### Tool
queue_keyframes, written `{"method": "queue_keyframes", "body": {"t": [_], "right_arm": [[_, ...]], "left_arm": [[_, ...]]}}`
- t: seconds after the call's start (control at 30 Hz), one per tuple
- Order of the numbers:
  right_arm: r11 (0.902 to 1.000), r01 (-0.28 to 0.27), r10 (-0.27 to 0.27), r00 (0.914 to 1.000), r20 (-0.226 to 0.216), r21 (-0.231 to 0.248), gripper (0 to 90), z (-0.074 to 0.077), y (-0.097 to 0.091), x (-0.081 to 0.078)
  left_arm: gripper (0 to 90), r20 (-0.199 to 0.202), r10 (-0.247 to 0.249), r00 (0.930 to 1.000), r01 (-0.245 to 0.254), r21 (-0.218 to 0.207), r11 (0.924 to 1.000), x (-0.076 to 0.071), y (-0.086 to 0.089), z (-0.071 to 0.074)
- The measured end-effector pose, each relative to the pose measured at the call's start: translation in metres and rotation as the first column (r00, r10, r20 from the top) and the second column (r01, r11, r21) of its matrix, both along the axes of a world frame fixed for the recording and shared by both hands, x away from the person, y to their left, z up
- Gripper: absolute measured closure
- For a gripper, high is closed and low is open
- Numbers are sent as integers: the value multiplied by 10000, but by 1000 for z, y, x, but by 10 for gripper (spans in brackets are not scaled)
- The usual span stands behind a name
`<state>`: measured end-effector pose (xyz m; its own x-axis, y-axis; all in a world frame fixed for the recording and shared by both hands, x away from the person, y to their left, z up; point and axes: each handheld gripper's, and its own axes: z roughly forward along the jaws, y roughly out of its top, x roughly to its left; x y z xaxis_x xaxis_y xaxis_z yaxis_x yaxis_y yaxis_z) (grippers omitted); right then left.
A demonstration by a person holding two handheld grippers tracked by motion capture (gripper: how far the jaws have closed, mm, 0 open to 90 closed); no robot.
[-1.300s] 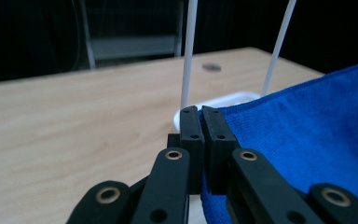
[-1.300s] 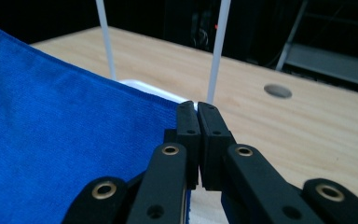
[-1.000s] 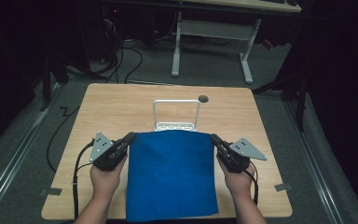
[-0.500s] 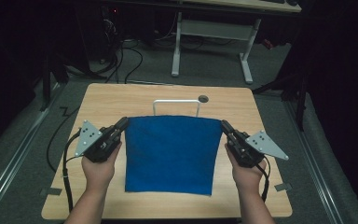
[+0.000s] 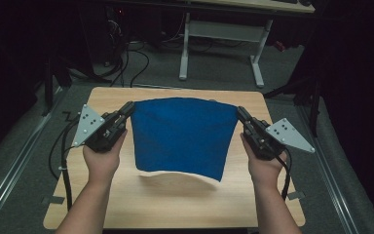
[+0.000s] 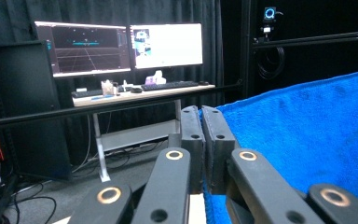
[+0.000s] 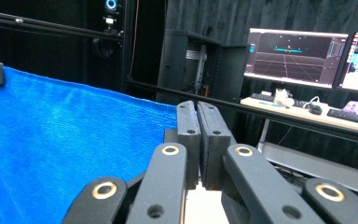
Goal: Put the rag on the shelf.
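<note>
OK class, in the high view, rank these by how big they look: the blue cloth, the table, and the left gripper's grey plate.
1. Table
2. Blue cloth
3. Grey plate, though it sits raised nearer the camera.

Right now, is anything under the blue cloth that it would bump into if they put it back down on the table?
Nothing visible. The blue cloth hangs between the left gripper and the right gripper, each shut on a top corner. Below its lower edge the high view shows bare table, but the cloth hides the part behind it.

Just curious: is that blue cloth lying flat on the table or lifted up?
Lifted: the blue cloth hangs spread between left gripper and right gripper, its lower edge above the table.
</note>
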<state>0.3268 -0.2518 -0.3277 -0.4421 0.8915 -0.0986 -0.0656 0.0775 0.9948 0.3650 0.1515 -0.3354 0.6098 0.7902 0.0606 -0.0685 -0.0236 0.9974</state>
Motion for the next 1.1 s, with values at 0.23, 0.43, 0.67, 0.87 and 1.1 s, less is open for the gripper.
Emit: {"method": "queue_keyframes", "body": {"t": [0.23, 0.43, 0.67, 0.87, 1.1], "right_arm": [[9998, 107, -101, 9990, -437, 142, 894, 4, -10, 15], [9989, 450, -440, 9970, -634, 154, 894, 8, -14, 36], [9966, 811, -794, 9925, -928, 151, 894, 11, -15, 68], [9937, 1118, -1099, 9881, -1077, 122, 894, 12, -18, 94], [9911, 1332, -1316, 9811, -1421, 16, 894, 9, -16, 128]], "left_arm": [[887, -44, 192, 9998, -191, 363, 9992, 19, -1, 8], [887, -89, 572, 9983, -559, 1109, 9923, 44, -14, 11], [887, -437, 895, 9950, -819, 1524, 9849, 77, -23, 9], [887, -423, 1010, 9940, -894, 2191, 9716, 101, -32, 11], [887, -811, 1340, 9877, -1111, 2397, 9645, 131, -34, 6]]}}
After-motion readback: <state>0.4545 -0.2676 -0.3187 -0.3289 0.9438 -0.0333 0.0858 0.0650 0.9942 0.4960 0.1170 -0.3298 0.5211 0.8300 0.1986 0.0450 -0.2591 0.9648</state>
